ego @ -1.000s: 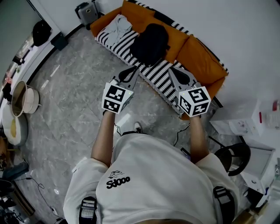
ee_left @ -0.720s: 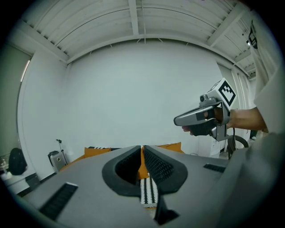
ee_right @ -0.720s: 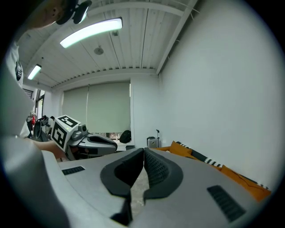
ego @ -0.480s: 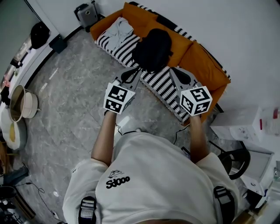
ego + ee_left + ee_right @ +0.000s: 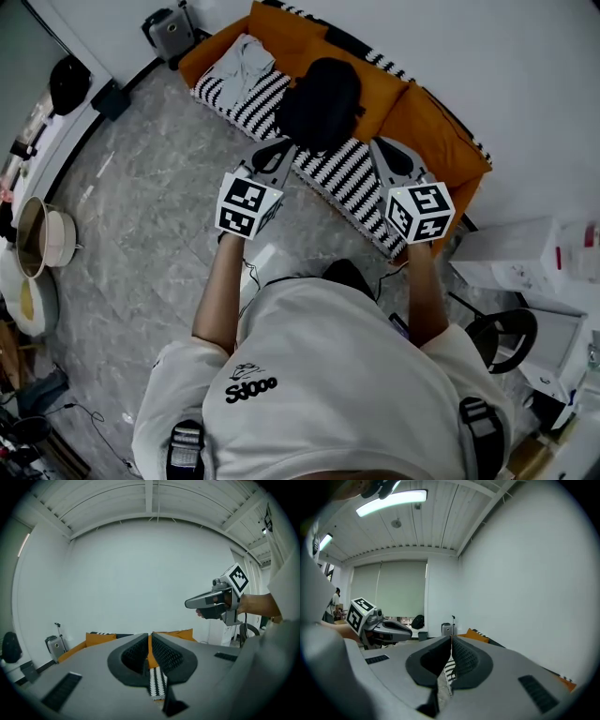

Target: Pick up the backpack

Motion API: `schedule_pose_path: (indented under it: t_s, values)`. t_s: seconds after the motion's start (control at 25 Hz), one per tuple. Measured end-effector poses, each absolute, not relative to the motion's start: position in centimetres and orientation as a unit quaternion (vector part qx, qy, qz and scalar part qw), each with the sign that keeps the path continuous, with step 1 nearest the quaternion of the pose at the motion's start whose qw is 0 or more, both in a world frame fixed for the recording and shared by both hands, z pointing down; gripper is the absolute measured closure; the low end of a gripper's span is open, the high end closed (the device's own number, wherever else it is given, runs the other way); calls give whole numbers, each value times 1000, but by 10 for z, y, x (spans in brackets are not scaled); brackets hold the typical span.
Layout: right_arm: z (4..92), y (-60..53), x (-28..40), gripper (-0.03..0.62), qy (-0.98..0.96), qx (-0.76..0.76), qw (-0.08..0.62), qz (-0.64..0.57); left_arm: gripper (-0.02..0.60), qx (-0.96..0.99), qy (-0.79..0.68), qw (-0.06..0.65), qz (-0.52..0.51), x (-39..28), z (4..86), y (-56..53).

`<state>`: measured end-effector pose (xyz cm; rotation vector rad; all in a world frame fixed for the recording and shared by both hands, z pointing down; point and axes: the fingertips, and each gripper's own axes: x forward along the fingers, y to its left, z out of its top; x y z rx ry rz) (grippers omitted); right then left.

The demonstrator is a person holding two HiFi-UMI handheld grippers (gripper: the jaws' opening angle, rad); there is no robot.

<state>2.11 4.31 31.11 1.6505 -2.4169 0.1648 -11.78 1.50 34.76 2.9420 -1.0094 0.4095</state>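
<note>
Looking down, head view: black backpack (image 5: 321, 101) sits on the orange sofa (image 5: 427, 131), partly over its striped cover (image 5: 352, 178). The left gripper (image 5: 279, 150) and right gripper (image 5: 382, 148) both point toward the sofa, tips near the backpack's lower edge.
Left gripper view: jaws clenched together, nothing between them; sofa beyond the tips.
Right gripper view: jaws pressed together, empty; striped cover shows past the tips.
</note>
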Motion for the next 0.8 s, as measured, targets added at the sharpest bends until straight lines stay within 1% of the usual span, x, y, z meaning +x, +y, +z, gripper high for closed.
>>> schedule_pose_path:
  t_s: [0.4,0.8]
  values:
    - [345,-26,43,559,-817,556,102,112,543,936,-323,13,139,-106,368,-41]
    - [361,-174,67,560,-830,531,137,106,543,924,-350,24,153,-85,375,-176]
